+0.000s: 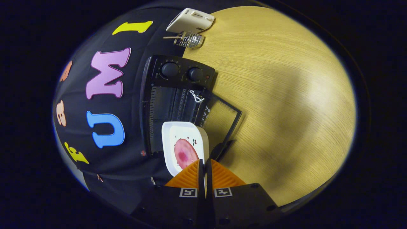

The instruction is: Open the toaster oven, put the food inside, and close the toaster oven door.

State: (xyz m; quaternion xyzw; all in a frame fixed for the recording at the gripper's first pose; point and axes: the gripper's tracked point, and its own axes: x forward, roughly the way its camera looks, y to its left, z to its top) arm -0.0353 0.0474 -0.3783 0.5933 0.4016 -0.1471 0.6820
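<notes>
Gripper view. The gripper [204,163] has its jaws pressed nearly together on the rim of a white square plate [182,133]; both fingers [187,176] bear on that rim, one on each side of it, and only a thin gap shows between them. The plate stands on edge in the rolled view, with its inner face turned toward the camera. On that face lies the food [185,154], a round pink slice with a darker spot near its middle, just ahead of the fingertips. A small printed motif marks the plate beside the slice.

Beyond the plate stands the toaster oven [178,92], a black unit set at the desk edge against the booth wall. Its door [221,117] is swung fully open and lies out over the desk [286,95], with the desk's wood grain visible through the glass panel. The cavity is open, and the plate's far edge overlaps the cavity mouth. Two round knobs [170,69] sit on the control panel at the oven's far end.

Further along the same desk edge rests a small wire rack [189,39], and just beyond it a white toaster [190,19]. The two appear to touch or nearly touch.
</notes>
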